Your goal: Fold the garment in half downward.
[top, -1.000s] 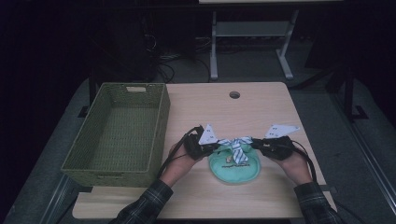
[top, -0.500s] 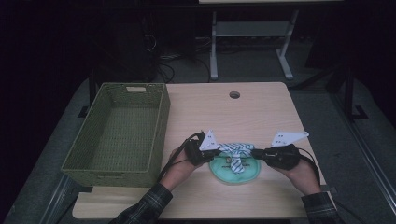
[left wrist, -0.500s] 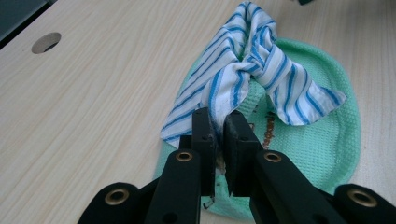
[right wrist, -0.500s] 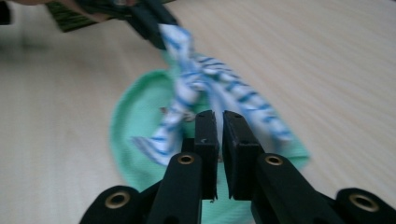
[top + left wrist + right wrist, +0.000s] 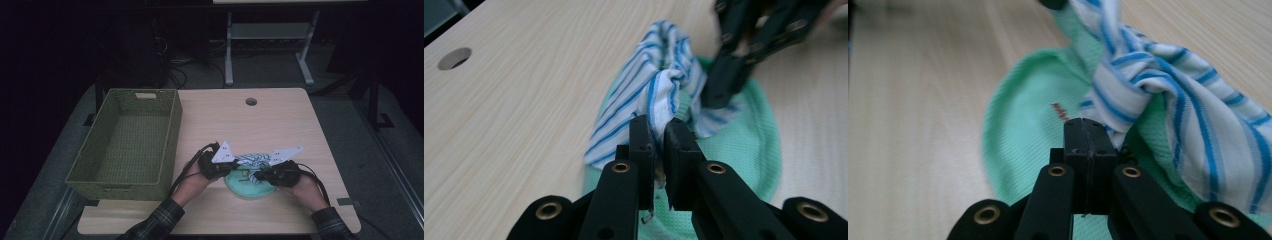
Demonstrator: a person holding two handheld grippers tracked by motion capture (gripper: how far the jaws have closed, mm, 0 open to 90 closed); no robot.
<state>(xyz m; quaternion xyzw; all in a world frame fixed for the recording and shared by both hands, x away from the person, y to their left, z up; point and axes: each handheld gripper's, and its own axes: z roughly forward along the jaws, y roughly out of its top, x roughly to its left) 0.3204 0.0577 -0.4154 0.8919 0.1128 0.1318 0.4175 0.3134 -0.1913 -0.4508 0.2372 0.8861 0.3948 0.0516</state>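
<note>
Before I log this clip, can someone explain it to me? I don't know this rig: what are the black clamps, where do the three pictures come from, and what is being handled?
No robot here: a person holds a hand-operated gripper in each hand. The high view looks down on the wooden table; each of the other two views comes from a camera riding on one gripper, looking along its black jaws. The left gripper is shut on a bunched white cloth with blue stripes. The right gripper has its jaws pressed together at the cloth's edge; whether fabric sits between them is hard to tell. Under the striped cloth lies a green cloth. A woven green basket stands at the table's left side.
</note>
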